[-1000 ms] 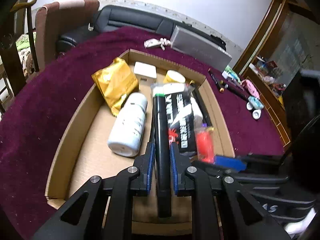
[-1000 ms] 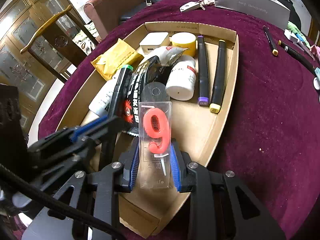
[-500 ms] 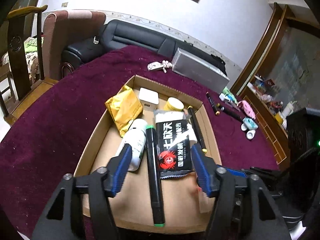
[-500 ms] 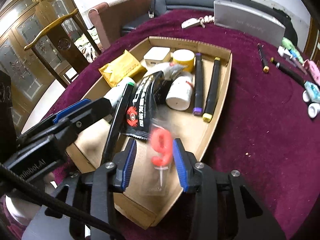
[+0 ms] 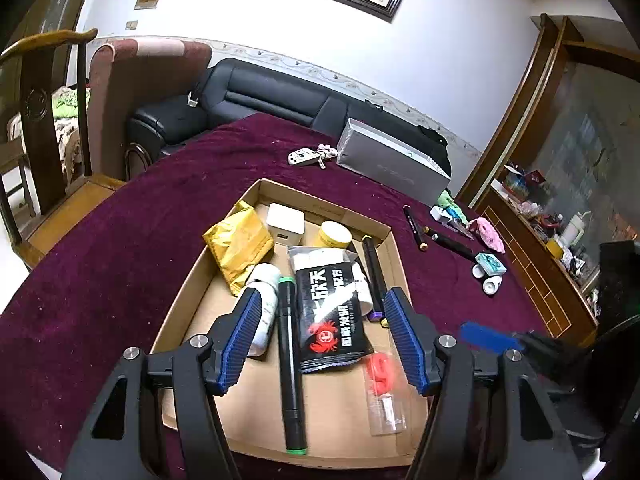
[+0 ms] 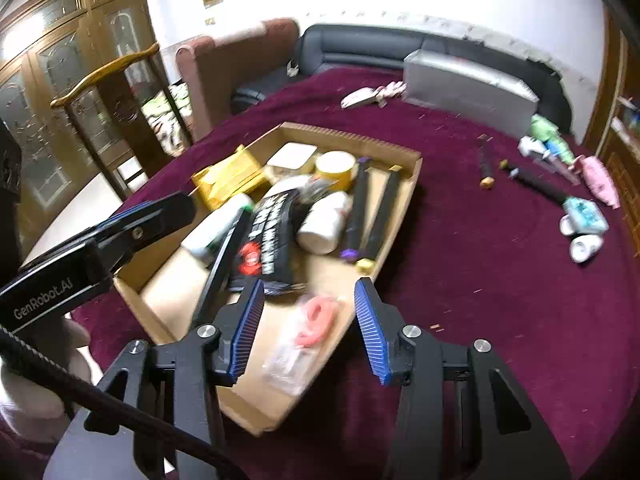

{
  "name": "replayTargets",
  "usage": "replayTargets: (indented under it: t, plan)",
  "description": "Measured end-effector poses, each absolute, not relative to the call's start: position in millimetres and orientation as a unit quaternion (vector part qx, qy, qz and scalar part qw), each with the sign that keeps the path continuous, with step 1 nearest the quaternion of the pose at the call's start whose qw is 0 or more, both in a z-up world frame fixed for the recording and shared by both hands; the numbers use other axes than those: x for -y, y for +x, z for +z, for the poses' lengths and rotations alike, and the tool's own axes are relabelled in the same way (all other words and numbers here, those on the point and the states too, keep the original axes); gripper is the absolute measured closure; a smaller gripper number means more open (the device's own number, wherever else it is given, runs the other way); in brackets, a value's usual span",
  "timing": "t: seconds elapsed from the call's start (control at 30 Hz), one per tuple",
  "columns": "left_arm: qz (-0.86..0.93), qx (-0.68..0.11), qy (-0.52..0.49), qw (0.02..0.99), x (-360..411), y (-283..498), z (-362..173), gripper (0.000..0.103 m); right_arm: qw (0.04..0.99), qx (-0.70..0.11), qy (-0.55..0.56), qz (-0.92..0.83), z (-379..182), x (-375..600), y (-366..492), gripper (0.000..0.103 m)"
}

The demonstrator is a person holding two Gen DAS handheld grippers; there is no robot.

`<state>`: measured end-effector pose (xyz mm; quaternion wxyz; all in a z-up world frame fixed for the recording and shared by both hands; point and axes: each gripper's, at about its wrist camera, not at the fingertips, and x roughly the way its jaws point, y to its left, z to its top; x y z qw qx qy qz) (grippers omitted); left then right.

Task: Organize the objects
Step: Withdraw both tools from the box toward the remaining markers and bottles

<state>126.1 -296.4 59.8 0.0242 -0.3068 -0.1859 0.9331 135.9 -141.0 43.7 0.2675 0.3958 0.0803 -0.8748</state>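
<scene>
We have just spread both claws, the left gripper (image 5: 324, 336) dropping the black marker (image 5: 291, 364) and the right gripper (image 6: 310, 330) dropping the number candle pack (image 6: 304, 340) at the near end of the cardboard tray (image 5: 320, 206), so both are stowed and the pens on the cloth at far right come next, we reckon.

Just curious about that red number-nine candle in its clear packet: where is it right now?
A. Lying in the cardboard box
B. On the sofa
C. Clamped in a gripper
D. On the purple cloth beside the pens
A: the candle packet lies on the floor of the cardboard box, with no gripper touching it.
</scene>
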Motion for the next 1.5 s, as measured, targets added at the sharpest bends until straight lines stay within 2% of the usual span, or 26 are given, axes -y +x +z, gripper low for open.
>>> replayTargets:
  t: [0.13,0.77,0.87,1.5]
  plan:
    - [0.935,0.172,-0.310,0.031,282.1,123.1,64.4,0.043,0.233,-0.085,0.364,-0.898,51.6,120.9,135.8,0.050]
    - [0.929,0.101,-0.341,0.099,182.0,102.2,74.7,0.043,0.146,-0.045,0.344,-0.926,57.3,30.7,111.5,0.048]
    - [0.926,0.093,-0.348,0.110,167.4,96.8,72.9,0.043,0.135,-0.043,0.341,-0.929,57.9,19.3,107.8,0.045]
    - [0.901,0.053,-0.406,0.146,109.8,71.3,44.4,0.044,0.091,-0.051,0.363,-0.926,44.1,-20.7,79.5,0.045]
